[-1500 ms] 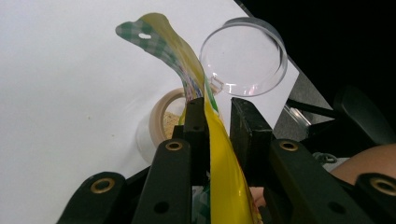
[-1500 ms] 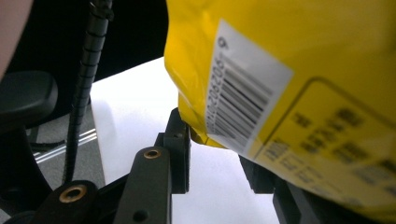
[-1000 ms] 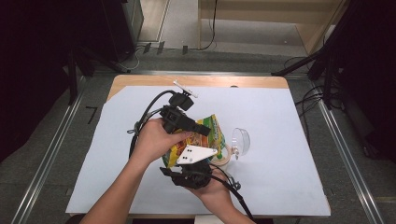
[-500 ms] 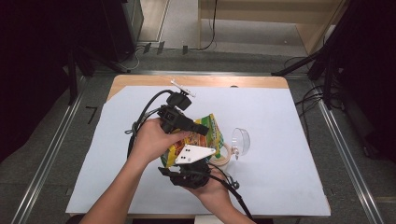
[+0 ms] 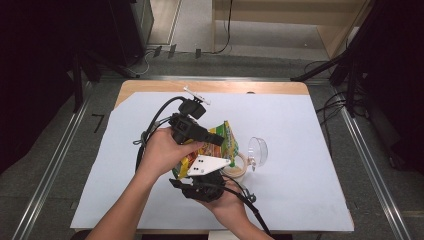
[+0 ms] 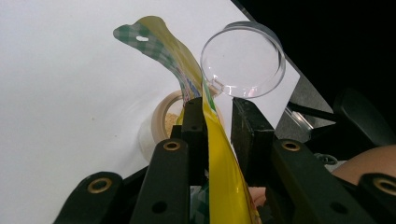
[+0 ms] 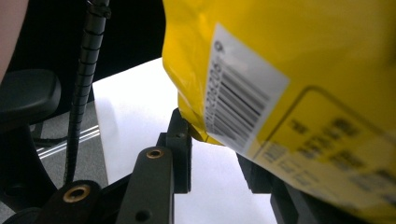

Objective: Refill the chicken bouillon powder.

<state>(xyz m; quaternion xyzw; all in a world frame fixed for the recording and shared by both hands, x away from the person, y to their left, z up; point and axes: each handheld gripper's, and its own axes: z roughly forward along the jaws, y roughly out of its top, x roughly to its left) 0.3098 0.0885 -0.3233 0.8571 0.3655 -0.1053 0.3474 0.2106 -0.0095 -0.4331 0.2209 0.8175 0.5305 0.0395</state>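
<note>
In the high view, a table covered with a white sheet is seen, and 2 hands come in from the bottom edge. The left gripper is held above the middle of the sheet, with its jaws pointed to the right. A yellow snack bag is held up between the 2 grippers. The right gripper is seen just below the bag, under its grey three-cornered plate. A small round jar stands on the sheet just beside the bag, and its clear hinged lid is tilted open to the right.

In the left gripper view, the bag's edge is seen between the 2 black jaws. The left jaw lies against the bag, while a narrow gap is seen between the bag and the right jaw, so it cannot be told whether the bag is pinched. The bag's top, with a green checked band, bends away over the sheet. The jar is seen below and behind the jaws, with pale crumbs inside it, and the clear lid stands up beside it.

In the right gripper view, the bag hangs close above the jaws, with a barcode label on it. The bag's lower corner sits between the 2 jaws, but it cannot be told whether they are closed on it.
</note>
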